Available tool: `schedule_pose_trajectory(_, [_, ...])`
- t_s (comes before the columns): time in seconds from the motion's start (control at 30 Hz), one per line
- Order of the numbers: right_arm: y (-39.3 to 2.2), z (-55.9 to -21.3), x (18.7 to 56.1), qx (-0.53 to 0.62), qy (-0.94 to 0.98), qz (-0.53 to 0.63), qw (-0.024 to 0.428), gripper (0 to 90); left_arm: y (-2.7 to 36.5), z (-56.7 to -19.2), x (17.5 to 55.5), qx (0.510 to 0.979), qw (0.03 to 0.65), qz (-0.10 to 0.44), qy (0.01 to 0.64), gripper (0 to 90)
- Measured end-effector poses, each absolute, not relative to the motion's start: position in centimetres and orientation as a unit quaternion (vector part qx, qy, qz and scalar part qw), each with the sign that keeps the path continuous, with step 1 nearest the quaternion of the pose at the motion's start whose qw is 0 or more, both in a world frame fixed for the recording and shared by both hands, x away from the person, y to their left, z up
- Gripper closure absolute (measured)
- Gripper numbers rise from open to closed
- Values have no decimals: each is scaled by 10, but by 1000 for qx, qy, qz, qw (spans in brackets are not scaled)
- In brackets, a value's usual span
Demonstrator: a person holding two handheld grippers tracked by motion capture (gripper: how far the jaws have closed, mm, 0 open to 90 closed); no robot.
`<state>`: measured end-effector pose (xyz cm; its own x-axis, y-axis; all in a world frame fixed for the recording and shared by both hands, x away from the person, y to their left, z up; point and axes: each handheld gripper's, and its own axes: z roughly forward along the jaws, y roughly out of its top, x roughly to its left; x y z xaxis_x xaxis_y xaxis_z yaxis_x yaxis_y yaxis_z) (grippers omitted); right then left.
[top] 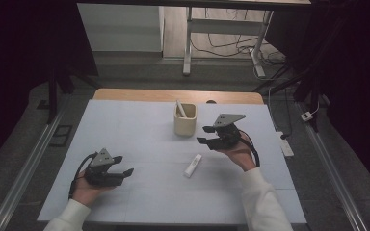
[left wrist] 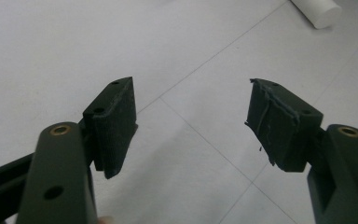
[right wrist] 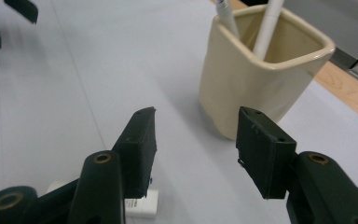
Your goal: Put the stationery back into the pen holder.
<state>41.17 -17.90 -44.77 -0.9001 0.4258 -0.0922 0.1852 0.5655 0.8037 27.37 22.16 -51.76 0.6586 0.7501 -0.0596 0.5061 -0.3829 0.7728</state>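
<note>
A pale sheet (top: 139, 139) is spread over a wooden table (top: 125, 94). A cup (top: 185, 120) is seen at twelve o'clock, a marker (top: 192, 165) centrally. Both the left gripper (top: 123, 166) and the right gripper (top: 203, 134) are held open, empty. A dark room is seen around.

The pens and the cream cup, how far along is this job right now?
Done: two white pens stand in the cream cup. In hand: nothing; the right gripper is open beside the cup, and the left gripper is open over bare table. Left: one white pen lies flat on the table, probably next to go in.
</note>
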Motion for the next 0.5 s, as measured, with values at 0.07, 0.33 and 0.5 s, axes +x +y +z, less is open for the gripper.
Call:
schedule_pose_trajectory(0.07, [-178, -448, 411, 169, 878, 425, 141, 471, 222, -518, 274, 817, 401, 152, 384, 324])
schedule_pose_trajectory(0.33, [-175, -450, 410, 148, 890, 409, 134, 468, 222, -518, 274, 819, 399, 153, 383, 324])
schedule_pose_trajectory(0.5, [-174, -450, 409, 132, 897, 401, 127, 455, 222, -518, 274, 819, 399, 152, 384, 324])
